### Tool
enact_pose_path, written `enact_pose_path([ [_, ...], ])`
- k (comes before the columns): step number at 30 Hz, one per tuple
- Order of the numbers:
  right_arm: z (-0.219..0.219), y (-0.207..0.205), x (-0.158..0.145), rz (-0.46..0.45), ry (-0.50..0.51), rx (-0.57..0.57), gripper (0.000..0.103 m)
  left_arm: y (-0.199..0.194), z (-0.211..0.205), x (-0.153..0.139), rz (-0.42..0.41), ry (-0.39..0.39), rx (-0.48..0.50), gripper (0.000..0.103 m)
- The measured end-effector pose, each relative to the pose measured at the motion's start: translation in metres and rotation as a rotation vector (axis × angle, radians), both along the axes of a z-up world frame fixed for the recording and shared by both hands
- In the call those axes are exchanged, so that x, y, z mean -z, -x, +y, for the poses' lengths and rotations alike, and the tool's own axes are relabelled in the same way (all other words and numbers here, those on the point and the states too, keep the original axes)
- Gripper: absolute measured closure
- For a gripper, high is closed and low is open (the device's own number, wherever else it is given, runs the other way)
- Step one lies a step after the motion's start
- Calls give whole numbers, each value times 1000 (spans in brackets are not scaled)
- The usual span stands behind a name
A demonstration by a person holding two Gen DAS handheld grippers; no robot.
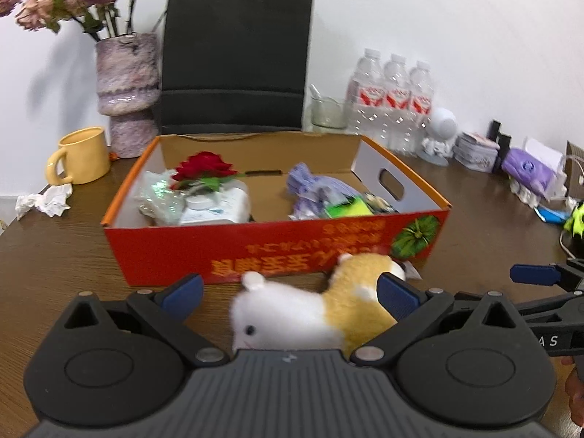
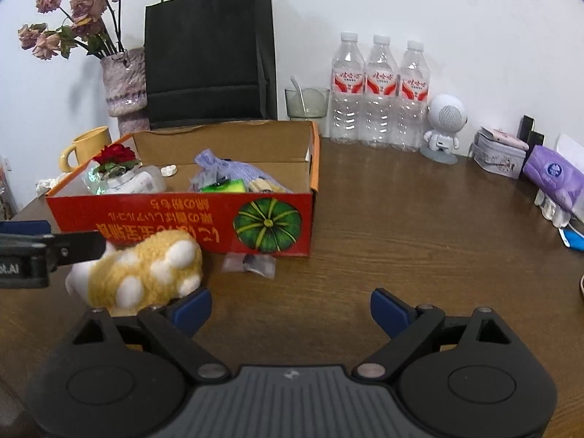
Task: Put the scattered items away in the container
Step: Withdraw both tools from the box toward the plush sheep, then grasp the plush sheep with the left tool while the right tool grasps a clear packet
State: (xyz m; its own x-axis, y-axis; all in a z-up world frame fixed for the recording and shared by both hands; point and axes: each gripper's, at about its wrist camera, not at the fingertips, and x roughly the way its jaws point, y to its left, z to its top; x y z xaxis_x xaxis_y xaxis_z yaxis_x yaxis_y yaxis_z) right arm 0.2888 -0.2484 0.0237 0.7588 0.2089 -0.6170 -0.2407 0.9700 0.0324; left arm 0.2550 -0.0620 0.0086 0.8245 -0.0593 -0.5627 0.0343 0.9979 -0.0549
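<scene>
A yellow-and-white plush toy (image 1: 310,310) lies on the wooden table just in front of the red cardboard box (image 1: 175,255). My left gripper (image 1: 288,294) is open around the toy: the right pad touches its yellow back, the left pad stands apart from its white head. The box (image 2: 146,219) holds a red rose (image 1: 204,169), a white packet, a purple pouch (image 1: 314,186) and a green item. My right gripper (image 2: 291,306) is open over bare table with nothing between its fingers; the plush toy (image 2: 142,273) is beside its left finger. A small clear packet (image 2: 252,264) lies against the box front.
Behind the box stand a black paper bag (image 1: 237,62), a vase of dried flowers (image 1: 127,87), a glass and three water bottles (image 2: 379,91). A yellow mug (image 1: 82,155) and crumpled paper (image 1: 45,200) are at left; a white robot speaker (image 2: 443,124), tins and a purple tissue pack (image 2: 553,179) at right.
</scene>
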Motion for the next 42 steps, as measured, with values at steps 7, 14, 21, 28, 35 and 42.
enact_pose_path([
  [7, -15, 0, -1, 1, -4, 2, 10, -19, -29, 6, 60, -60, 42, 0],
  [14, -29, -14, 2, 3, -20, 17, 15, -39, -52, 18, 108, -129, 75, 20],
  [21, -28, -20, 7, 28, -41, 7, 15, -46, -44, 29, 157, -110, 111, 49],
  [28, -3, -25, 8, 22, -38, -35, 21, -37, -13, 27, 139, -80, 76, 51],
  [35, 36, -50, 20, 51, -13, -33, 31, -31, 26, 25, 128, -50, 30, 51],
  [42, 53, -71, 31, 62, 26, 24, 48, -28, 39, 25, 114, -37, 36, 51],
])
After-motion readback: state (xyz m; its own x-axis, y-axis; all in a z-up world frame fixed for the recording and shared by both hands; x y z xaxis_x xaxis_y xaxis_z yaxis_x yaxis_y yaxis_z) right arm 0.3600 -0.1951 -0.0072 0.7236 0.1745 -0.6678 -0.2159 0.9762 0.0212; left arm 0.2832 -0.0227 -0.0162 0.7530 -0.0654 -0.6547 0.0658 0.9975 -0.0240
